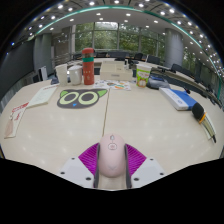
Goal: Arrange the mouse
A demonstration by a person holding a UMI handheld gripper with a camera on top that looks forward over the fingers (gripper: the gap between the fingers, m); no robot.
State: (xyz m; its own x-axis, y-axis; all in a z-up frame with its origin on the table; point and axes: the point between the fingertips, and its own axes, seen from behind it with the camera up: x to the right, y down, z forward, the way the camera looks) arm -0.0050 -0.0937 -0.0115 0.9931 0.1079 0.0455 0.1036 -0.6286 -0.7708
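**Mouse held between the claw's pads at the near edge of the table**

The claw (111,163) is clenched on a pale pink mouse (111,156): the magenta pads (88,158) press against its left and right flanks, with no gap showing on either side. The mouse points away along the fingers, its scroll wheel visible near its far end, and it sits low over the near part of the light table (60,125).

Beyond the mouse, in the middle of the table, lies a dark mat with an owl-eye design (82,97). Farther off and just behind that mat stands a red bottle (88,66), upright, with a white cup (74,73) just to its left. To the right, a green-and-white container (143,73) stands at the far side, and nearer along the right edge lie a blue-and-white box (178,97) and a dark pen-like item (206,124). At the left edge lie papers (41,96) and a thin red-tipped object (13,118). An office with ceiling lights and windows fills the background.
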